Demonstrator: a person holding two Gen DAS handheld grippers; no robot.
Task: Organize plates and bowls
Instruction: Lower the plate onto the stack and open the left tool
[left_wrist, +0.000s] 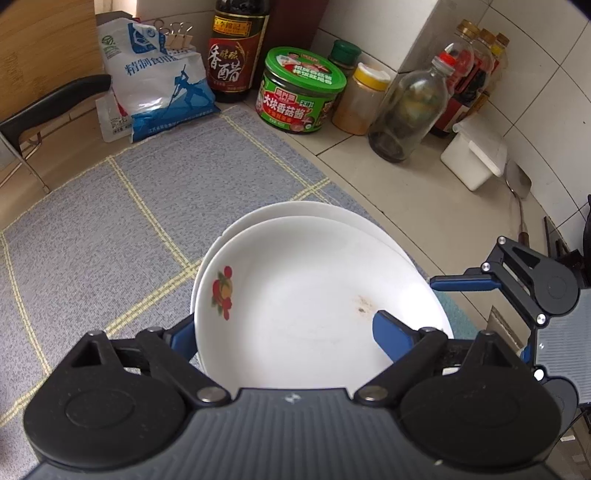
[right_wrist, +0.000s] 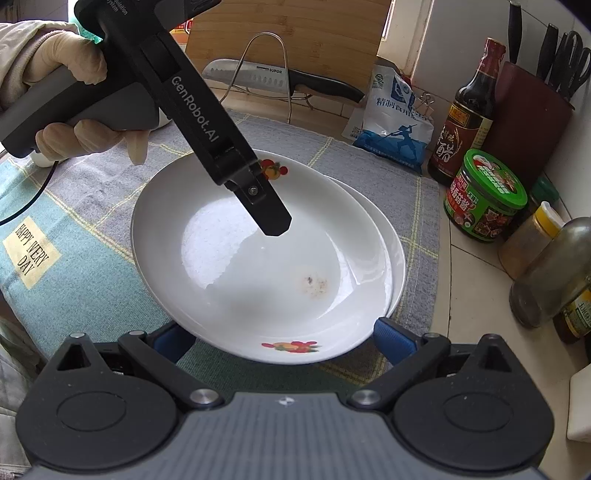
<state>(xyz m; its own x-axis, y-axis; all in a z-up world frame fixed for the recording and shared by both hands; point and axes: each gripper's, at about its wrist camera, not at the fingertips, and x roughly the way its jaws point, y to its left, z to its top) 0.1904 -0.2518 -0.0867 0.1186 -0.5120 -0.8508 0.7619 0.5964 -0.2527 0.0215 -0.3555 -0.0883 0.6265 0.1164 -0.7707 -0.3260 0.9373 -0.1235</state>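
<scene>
Two white plates are stacked on the checked mat. The top plate (left_wrist: 306, 306) carries fruit decals and a brown stain (right_wrist: 314, 284); only the far rim of the lower plate (left_wrist: 295, 208) shows. My left gripper (left_wrist: 286, 332) stands open at the stack's near edge. Its right finger (left_wrist: 391, 332) hangs over the top plate's inside, and its left finger is partly hidden behind the rim. In the right wrist view that gripper's finger (right_wrist: 273, 218) points down into the plate. My right gripper (right_wrist: 284, 341) is open, its fingers on either side of the rim.
A gloved hand (right_wrist: 70, 59) holds the left gripper. At the back stand a salt bag (left_wrist: 162, 85), a vinegar bottle (left_wrist: 236, 48), a green jar (left_wrist: 301, 92), a spice jar (left_wrist: 360, 99), a glass bottle (left_wrist: 410, 110) and a white box (left_wrist: 476, 155). A knife (right_wrist: 280, 79) lies on a wire rack.
</scene>
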